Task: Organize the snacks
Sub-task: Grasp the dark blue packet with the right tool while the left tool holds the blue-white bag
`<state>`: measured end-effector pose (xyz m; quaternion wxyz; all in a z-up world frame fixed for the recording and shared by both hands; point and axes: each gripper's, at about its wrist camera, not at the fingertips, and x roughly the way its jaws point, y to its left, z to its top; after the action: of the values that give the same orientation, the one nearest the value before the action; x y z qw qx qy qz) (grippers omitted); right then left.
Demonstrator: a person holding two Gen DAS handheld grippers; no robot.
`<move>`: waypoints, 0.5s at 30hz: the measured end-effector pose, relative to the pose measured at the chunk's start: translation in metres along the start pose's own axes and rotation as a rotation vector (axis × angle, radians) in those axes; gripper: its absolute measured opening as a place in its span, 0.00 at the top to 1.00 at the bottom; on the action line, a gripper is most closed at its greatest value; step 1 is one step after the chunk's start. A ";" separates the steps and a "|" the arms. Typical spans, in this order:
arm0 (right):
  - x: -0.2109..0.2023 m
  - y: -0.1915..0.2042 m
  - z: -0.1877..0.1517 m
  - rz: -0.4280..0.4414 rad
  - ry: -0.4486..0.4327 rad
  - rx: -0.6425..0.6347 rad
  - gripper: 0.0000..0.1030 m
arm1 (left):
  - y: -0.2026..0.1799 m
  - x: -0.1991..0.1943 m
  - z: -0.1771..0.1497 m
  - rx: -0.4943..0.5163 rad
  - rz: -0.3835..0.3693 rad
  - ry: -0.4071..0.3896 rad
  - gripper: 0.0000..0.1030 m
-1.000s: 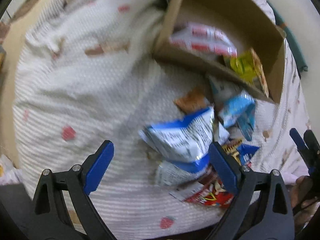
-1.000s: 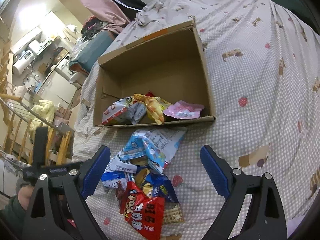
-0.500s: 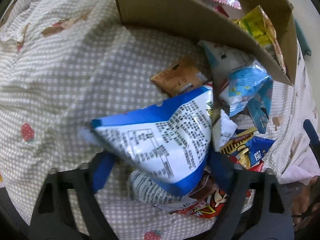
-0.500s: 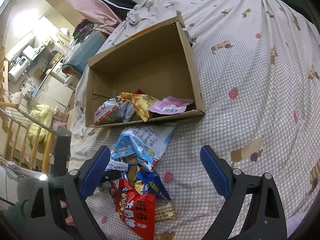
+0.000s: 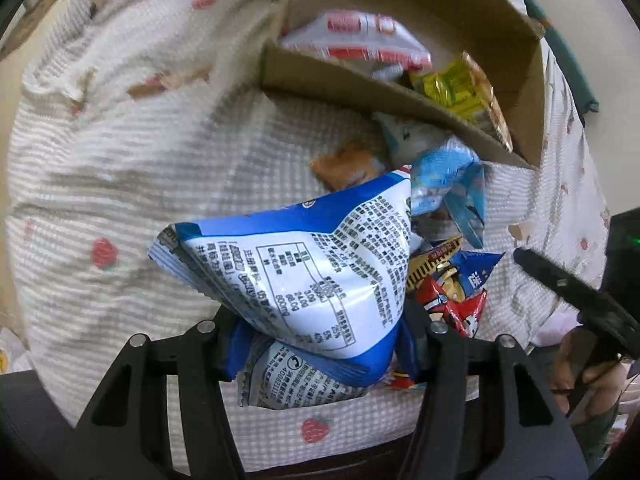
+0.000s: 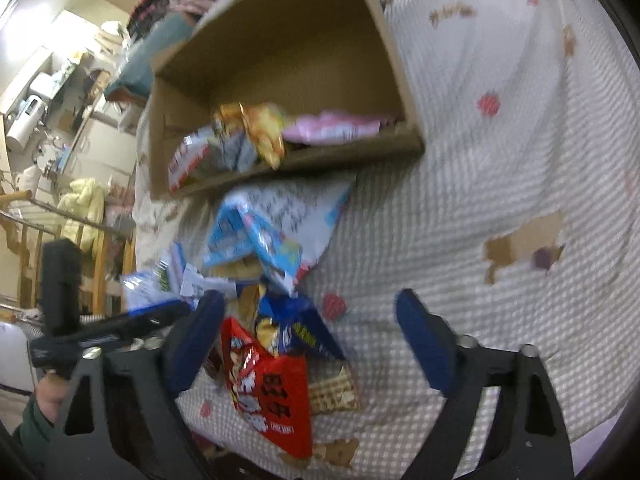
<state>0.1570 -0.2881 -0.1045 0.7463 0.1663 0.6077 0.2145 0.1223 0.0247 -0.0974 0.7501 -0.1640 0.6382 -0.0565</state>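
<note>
The left gripper (image 5: 320, 344) is clamped on a blue-and-white bag (image 5: 312, 276), gripped at its lower end; the bag is lifted above the checked bedspread (image 5: 140, 168), printed back toward the camera. Another white printed packet (image 5: 288, 384) is seen just under it, near the fingers.

The right gripper (image 6: 312, 340) is held wide apart, nothing between its fingers, hovering over the near end of the snack pile. A red bag (image 6: 272, 396) is seen lying nearest, between the spread fingers, with a wafer packet (image 6: 332, 390) touching its right side. A dark blue bag (image 6: 296, 328) is placed just beyond the red one. Farther on, a light blue bag (image 6: 260, 240) is lying on a white printed bag (image 6: 296, 208), close to the front wall of the cardboard box (image 6: 280, 60).

An orange packet (image 5: 352, 164) is seen on the bedspread just in front of the box, left of the pile.

Inside the box, a yellow bag (image 6: 264, 132) is leaned on the front wall, a pink packet (image 6: 336, 128) is lying to its right, and a red-and-white bag (image 6: 188, 156) to its left. Both views are blurred.
</note>
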 end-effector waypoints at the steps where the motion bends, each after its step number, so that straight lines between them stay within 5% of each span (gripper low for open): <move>1: 0.003 0.001 0.000 0.000 0.013 -0.004 0.24 | 0.002 -0.003 0.001 -0.005 0.006 -0.009 0.47; 8: 0.043 0.016 -0.002 -0.033 0.128 -0.076 0.30 | 0.015 -0.024 0.009 -0.069 0.021 -0.079 0.48; 15: 0.047 0.025 -0.008 -0.059 0.139 -0.146 0.72 | 0.037 -0.039 0.009 -0.102 0.022 -0.142 0.48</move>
<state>0.1537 -0.2429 -0.1326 0.7185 0.0784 0.6454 0.2471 0.1197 0.0726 -0.0708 0.7846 -0.1986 0.5873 -0.0037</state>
